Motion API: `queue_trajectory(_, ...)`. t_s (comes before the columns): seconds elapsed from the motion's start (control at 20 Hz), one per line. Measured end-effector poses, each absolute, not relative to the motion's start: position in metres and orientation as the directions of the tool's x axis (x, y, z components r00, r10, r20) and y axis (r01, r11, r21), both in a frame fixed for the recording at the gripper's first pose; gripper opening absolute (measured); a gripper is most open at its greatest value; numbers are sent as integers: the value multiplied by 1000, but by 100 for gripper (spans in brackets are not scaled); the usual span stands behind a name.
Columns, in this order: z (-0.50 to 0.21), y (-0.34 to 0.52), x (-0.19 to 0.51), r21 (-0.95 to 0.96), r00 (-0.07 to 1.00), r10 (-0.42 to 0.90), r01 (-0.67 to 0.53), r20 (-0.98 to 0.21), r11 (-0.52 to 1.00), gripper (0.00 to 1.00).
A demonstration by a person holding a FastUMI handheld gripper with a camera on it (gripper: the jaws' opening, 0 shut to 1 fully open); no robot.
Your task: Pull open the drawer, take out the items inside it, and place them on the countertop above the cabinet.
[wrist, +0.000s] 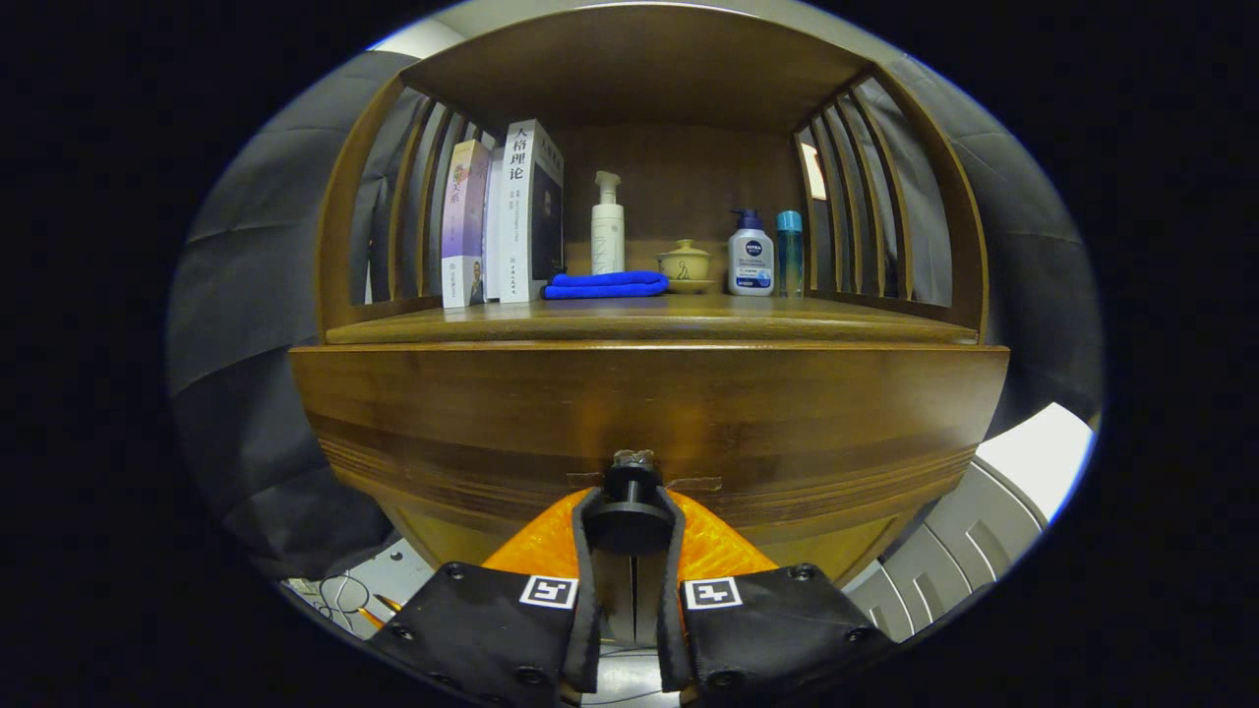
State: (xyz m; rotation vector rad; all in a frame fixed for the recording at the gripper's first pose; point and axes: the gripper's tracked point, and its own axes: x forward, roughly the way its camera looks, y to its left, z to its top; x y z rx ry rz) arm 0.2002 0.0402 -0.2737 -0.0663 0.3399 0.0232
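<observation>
Jaws point(629, 511) clamped around black drawer knob point(629, 492), drawer point(443, 413) closed.

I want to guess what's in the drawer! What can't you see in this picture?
- Inside the drawer: hidden in the gripper view by its closed wooden front, so its items can't be told.
- The knob: its sides are covered by the tool's fingers, which press on it from both sides.
- Behind the blue cloth and books: the countertop there is blocked.
- Floor under the cabinet: cut off by the tool.
</observation>
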Motion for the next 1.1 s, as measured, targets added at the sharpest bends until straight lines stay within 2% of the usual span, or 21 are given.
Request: queue_trajectory(1.1, -274, 46, 73, -93, 932, 76, -116, -354, 989, 26)
